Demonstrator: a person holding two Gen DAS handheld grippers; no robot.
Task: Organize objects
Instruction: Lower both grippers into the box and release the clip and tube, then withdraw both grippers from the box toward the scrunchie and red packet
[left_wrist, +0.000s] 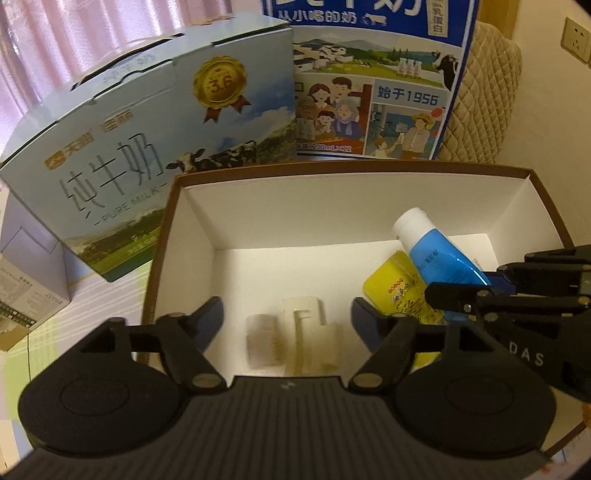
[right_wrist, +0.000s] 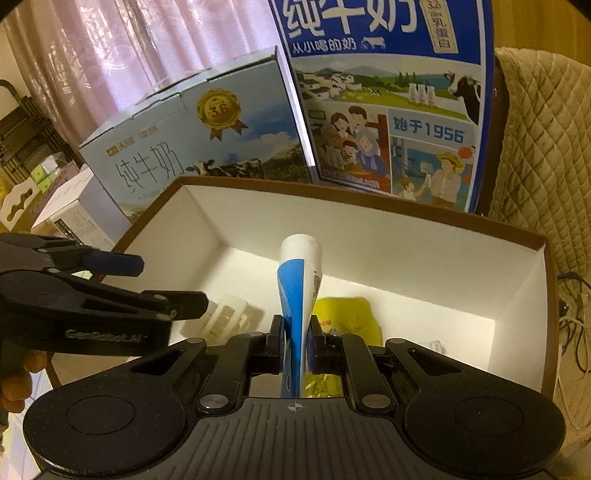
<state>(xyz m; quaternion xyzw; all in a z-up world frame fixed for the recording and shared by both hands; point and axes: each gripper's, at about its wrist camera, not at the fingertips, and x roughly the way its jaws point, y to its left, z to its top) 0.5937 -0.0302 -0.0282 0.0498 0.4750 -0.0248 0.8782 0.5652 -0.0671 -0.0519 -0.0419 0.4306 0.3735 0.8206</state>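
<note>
An open brown-rimmed box (left_wrist: 354, 170) with a white inside (right_wrist: 369, 254) stands in front of me. My right gripper (right_wrist: 295, 341) is shut on the tail of a blue and white tube (right_wrist: 299, 284), held over the box with its white cap pointing away; the tube also shows in the left wrist view (left_wrist: 432, 247). A yellow packet (left_wrist: 399, 291) lies under it in the box (right_wrist: 347, 314). My left gripper (left_wrist: 288, 317) is open and empty above a clear plastic item (left_wrist: 303, 332) and a small clear packet (left_wrist: 264, 343) on the box floor.
A light blue milk carton box (left_wrist: 147, 147) stands left of the open box. A dark blue milk box (left_wrist: 373, 81) stands behind it. A quilted beige cover (right_wrist: 543, 147) is at the right. A small white box (left_wrist: 29, 280) sits at the far left.
</note>
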